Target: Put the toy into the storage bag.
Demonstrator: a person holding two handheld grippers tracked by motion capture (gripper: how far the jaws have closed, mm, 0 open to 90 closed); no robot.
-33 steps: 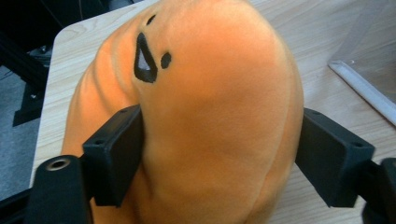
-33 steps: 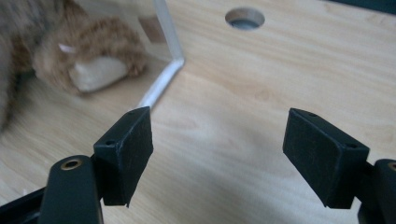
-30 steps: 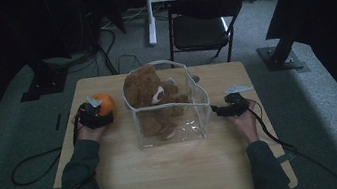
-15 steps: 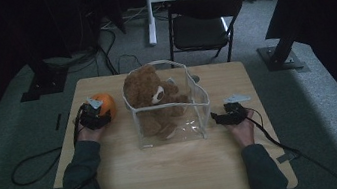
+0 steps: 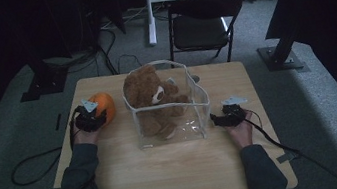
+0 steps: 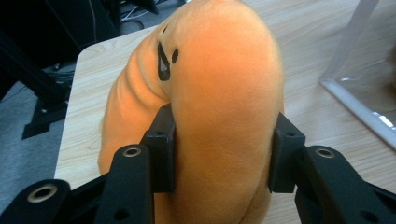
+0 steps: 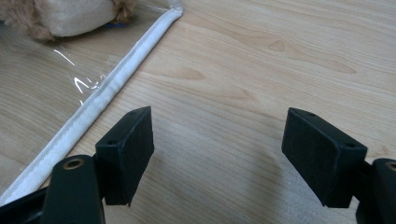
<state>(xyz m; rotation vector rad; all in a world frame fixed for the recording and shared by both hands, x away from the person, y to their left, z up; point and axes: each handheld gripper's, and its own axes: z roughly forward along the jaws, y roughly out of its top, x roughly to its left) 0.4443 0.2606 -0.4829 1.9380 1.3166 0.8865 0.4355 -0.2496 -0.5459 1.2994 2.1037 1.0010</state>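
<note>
pressing into the orange plush [image 6: 219, 93], left gripper [image 5: 93, 117] jaws just closed on it, mid-left of high view on table [image 5: 168, 175]. right gripper [image 5: 218, 119] open, empty, beside clear bag [image 5: 200, 115] w/ bear [image 5: 148, 90].

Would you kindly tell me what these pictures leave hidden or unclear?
- Orange plush toy: its lower end is cut off by the bottom edge of the left gripper view, behind the left tongs, which have just been closing on it.
- Teddy bear: lower body blurred by the clear bag, high view.
- Right tongs: too small in the high view.
</note>
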